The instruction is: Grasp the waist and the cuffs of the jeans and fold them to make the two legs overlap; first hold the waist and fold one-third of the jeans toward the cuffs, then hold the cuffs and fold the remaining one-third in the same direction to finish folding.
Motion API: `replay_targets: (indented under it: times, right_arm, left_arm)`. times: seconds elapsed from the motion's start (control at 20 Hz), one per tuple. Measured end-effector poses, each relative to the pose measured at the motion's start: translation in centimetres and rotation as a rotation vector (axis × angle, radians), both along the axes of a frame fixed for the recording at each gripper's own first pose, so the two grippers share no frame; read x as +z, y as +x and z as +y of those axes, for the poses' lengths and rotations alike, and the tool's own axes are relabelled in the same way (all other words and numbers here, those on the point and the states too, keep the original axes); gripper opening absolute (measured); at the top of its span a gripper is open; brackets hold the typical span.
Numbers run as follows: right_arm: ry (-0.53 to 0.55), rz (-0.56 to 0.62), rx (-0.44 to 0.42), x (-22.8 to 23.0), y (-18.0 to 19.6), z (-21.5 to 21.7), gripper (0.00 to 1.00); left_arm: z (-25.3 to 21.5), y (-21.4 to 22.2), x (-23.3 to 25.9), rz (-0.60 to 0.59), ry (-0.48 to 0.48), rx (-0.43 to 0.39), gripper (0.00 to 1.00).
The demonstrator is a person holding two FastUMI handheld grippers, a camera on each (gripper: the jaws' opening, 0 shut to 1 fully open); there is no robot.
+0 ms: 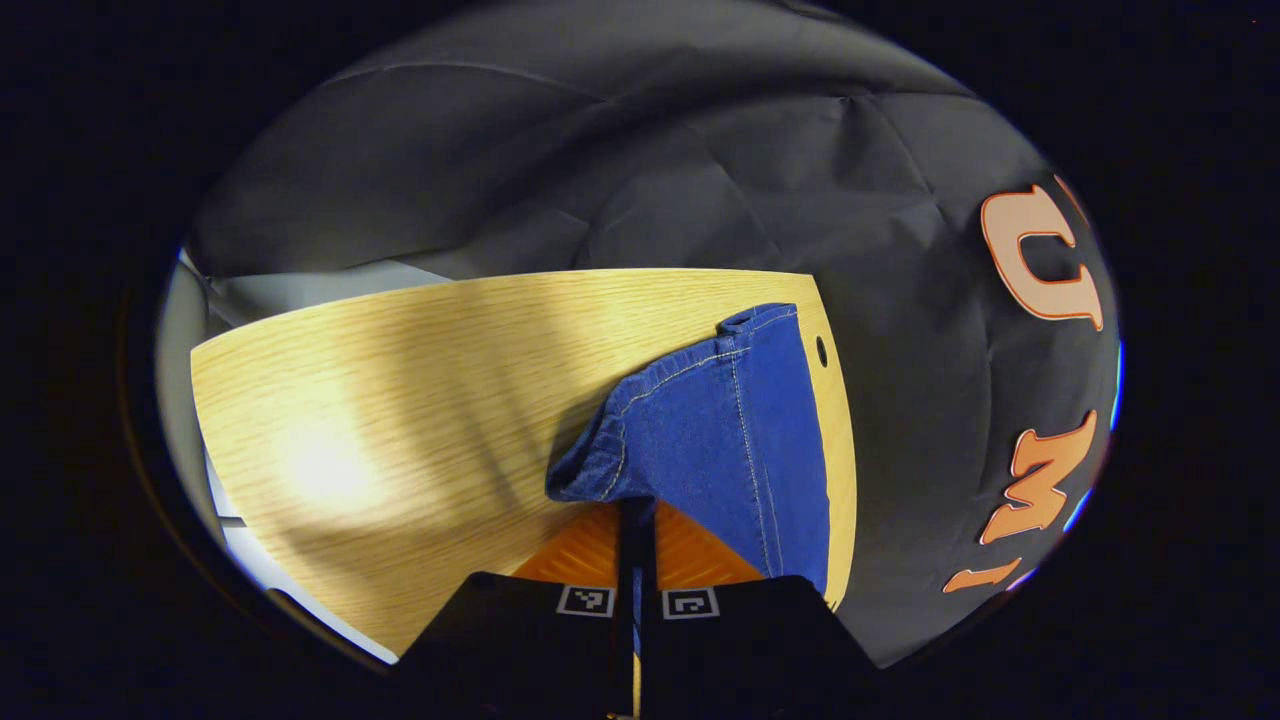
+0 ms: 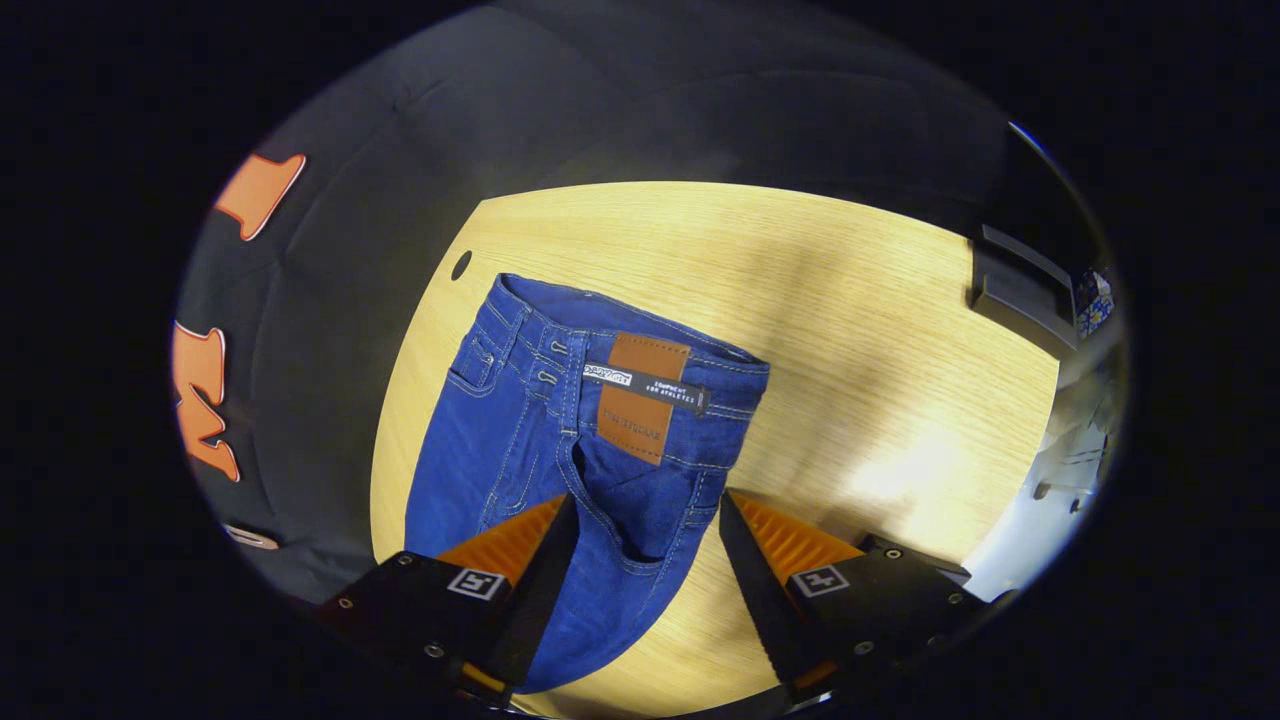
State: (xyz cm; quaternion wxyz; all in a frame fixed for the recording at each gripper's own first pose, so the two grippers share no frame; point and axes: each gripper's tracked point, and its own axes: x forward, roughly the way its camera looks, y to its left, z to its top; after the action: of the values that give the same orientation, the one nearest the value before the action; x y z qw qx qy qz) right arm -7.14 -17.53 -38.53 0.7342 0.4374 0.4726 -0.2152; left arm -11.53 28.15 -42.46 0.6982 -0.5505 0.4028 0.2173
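Note:
The blue jeans (image 2: 520,440) lie along the wooden table (image 2: 850,330). Their waist, with a brown leather patch (image 2: 640,395), points away from my right gripper. My right gripper (image 2: 645,525) is open, its two fingers standing either side of the seat of the jeans below the waistband; I cannot tell whether they touch the cloth. In the left gripper view, a hemmed cuff end of the jeans (image 1: 715,415) rises in a bunch from my left gripper (image 1: 637,515), which is shut on the denim. The table (image 1: 400,400) lies beneath it.
A small round hole (image 2: 461,265) sits in the tabletop near the waist and by the table's edge, and it also shows beside the cuff (image 1: 822,351). A black box-like object (image 2: 1020,285) stands at the table's far right corner. Bare wood stretches right of the jeans.

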Motion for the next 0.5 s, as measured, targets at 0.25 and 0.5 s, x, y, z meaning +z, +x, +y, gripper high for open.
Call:
replay_targets:
  times: [0.25, 0.5]
  right_arm:
    - [0.043, 0.021, -0.094, -0.9, -0.6, -0.9, 0.59]
    - [0.105, -0.039, -0.201, -0.8, 0.3, -0.3, 0.08]
  left_arm:
    - [0.0, -0.3, 0.2, -0.002, -0.008, 0.002, 0.03]
    - [-0.1, -0.3, 1.4, -0.011, 0.024, -0.048, 0.03]
